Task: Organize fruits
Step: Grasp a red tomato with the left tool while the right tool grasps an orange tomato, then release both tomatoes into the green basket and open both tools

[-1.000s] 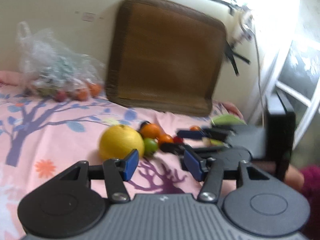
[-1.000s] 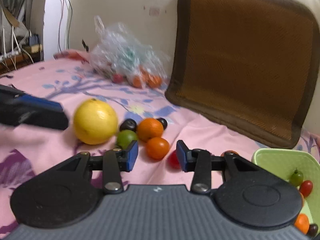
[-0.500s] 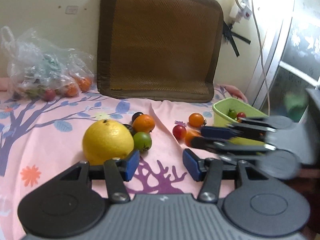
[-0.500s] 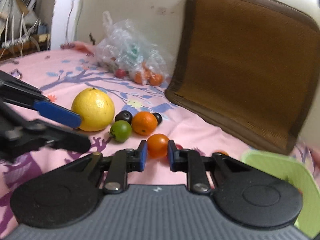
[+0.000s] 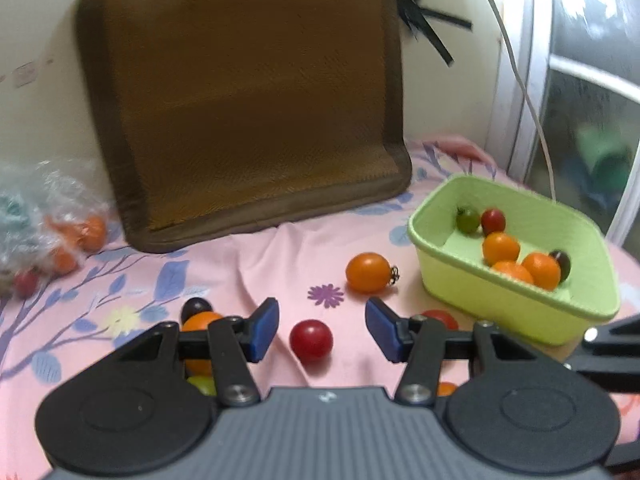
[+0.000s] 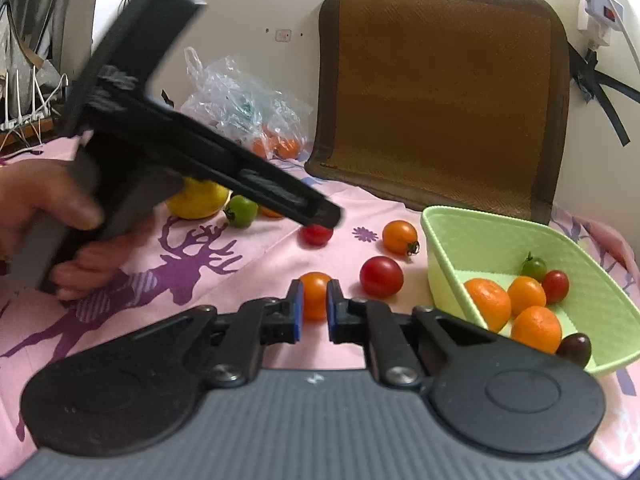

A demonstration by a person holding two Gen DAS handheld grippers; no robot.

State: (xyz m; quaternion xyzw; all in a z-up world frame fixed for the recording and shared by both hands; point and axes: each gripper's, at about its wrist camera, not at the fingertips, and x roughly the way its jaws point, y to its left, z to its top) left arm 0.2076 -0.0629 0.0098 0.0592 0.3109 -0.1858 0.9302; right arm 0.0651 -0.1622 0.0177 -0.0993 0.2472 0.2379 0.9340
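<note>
Right gripper fingers clamp an orange tomato beside the green basket.

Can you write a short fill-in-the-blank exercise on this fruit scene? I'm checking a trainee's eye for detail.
1. The right gripper is shut on a small ____ tomato.
2. The tub holding fruit is light ____.
3. The red tomato lies between the open ____ gripper's fingers.

Missing words: orange; green; left
</note>
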